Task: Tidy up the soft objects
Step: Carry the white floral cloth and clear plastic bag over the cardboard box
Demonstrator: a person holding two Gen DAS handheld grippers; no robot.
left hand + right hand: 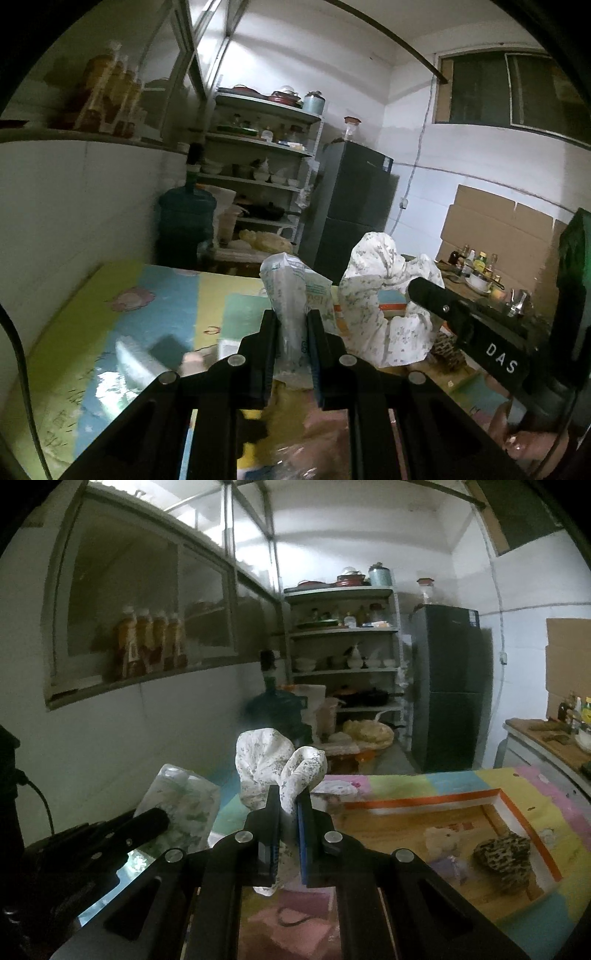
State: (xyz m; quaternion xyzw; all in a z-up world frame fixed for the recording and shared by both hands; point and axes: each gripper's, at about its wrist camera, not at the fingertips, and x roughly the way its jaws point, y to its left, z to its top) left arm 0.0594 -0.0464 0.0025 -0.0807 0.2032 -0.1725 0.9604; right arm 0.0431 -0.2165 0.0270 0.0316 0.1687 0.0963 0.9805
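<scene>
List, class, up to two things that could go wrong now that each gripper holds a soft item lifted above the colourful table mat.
1. The left gripper pinches only a narrow fold of the clear crinkly plastic packet; the slick film could slip out.
2. The right gripper holds the white floral cloth bunched, with a tail hanging below; it might snag on the orange-rimmed shallow box while being set down.

2 tongs [291, 317], 1 tissue pack [291, 291], 1 floral cloth [273, 771], 1 patterned pouch [504, 856].
</scene>
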